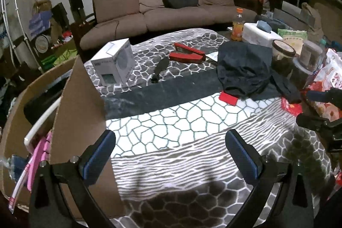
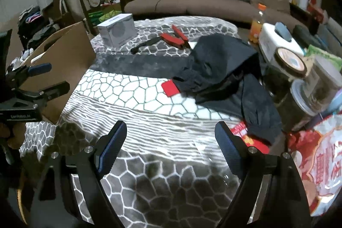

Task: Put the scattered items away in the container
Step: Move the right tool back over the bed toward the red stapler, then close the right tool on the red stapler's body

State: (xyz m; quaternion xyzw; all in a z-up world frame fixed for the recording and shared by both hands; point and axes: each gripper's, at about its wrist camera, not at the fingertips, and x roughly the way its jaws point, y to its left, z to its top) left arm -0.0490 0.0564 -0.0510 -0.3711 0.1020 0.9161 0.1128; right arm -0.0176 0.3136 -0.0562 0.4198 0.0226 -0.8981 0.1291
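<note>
Both grippers hover low over a grey-and-white patterned blanket (image 1: pixel 171 121) spread across the work surface. The left gripper (image 1: pixel 171 151) has its blue-padded fingers spread wide with nothing between them, and the right gripper (image 2: pixel 168 140) is likewise spread apart and holds nothing.

The brown cardboard box (image 1: pixel 81 95) stands at the left edge of the blanket, one flap raised just beside the left gripper; a pink plastic item (image 1: pixel 42 153) and a white curved strip (image 1: pixel 40 121) already lie inside it.

Scattered items remain on the blanket. A small white carton with a grey printed circle (image 1: pixel 115 62) sits at the far left, near the box. To its right lies a black, slim handled tool (image 1: pixel 159 71) (too small to identify further), and just beyond it a red stapler (image 1: pixel 188 53) lies opened out. A crumpled dark navy cloth (image 1: pixel 245 72) is heaped toward the right, partly covering a flat red card (image 1: pixel 228 98); the red card's corner shows clearly in the right wrist view.

Along the right edge stand brown-lidded glass jars (image 2: pixel 288 69), a white rectangular tub (image 2: pixel 275 40) and an orange-capped drink bottle (image 2: pixel 256 25), with a red-and-white printed snack bag (image 2: pixel 316 164) close to the right gripper. A brown fabric sofa (image 1: pixel 166 5) lies behind.
</note>
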